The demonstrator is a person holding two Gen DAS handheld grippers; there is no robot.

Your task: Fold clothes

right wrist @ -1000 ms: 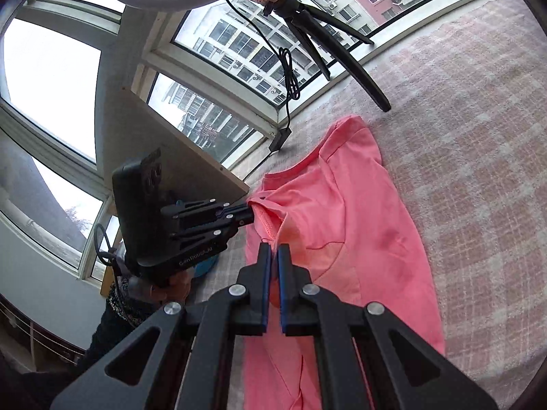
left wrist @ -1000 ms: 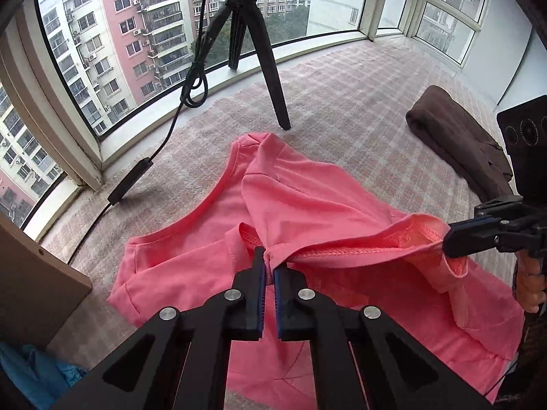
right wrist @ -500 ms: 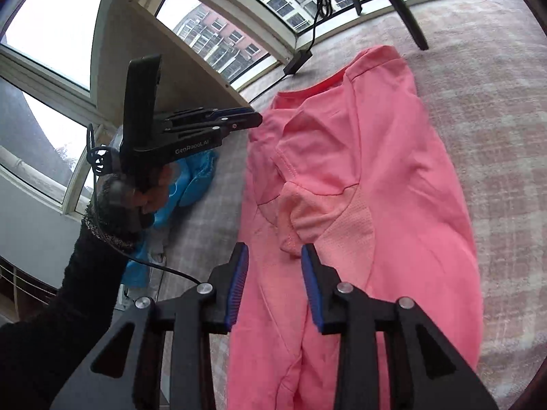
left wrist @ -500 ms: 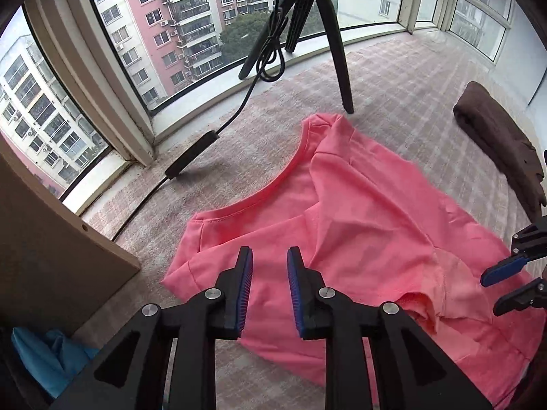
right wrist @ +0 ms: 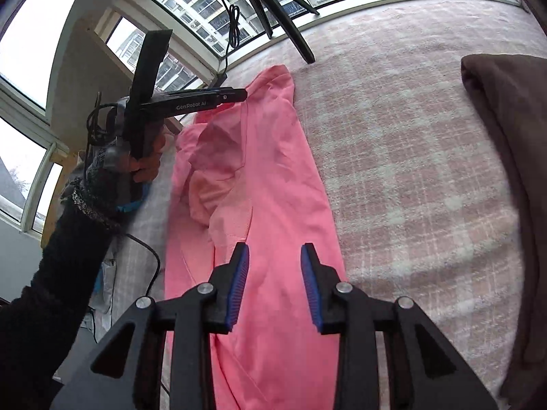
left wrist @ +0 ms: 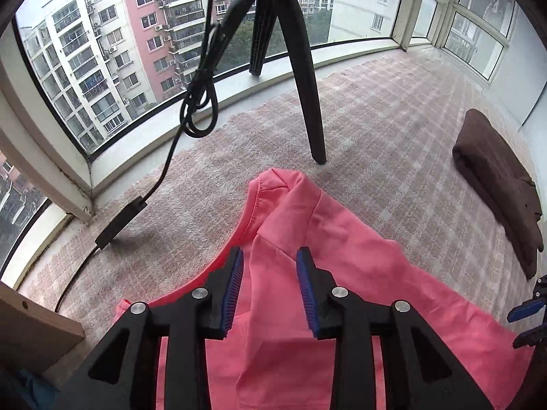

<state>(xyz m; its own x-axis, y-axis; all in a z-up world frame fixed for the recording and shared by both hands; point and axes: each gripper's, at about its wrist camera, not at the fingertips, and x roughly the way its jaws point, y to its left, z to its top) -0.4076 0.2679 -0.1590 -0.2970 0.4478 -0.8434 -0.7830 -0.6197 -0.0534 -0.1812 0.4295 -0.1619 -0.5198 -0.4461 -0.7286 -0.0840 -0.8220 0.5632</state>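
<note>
With both jaws spread, left gripper point(left wrist: 270, 288) and right gripper point(right wrist: 275, 285) hover over the pink shirt point(right wrist: 259, 177) — released, flat on the plaid blanket point(right wrist: 393, 143) — folded brown garment point(left wrist: 499, 184) near its right edge.

You are in a high-rise flat's glazed bay window point(left wrist: 102, 78), with apartment blocks point(left wrist: 112, 44) outside. A checked pink blanket point(left wrist: 386, 130) covers the platform. A black tripod point(left wrist: 304, 78) and folded brown garment point(left wrist: 495, 184) rest there.

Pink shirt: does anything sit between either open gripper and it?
Nothing visible does. The left gripper and right gripper both hang open directly over the pink shirt. The tripod leg and brown garment lie clear of it.
</note>
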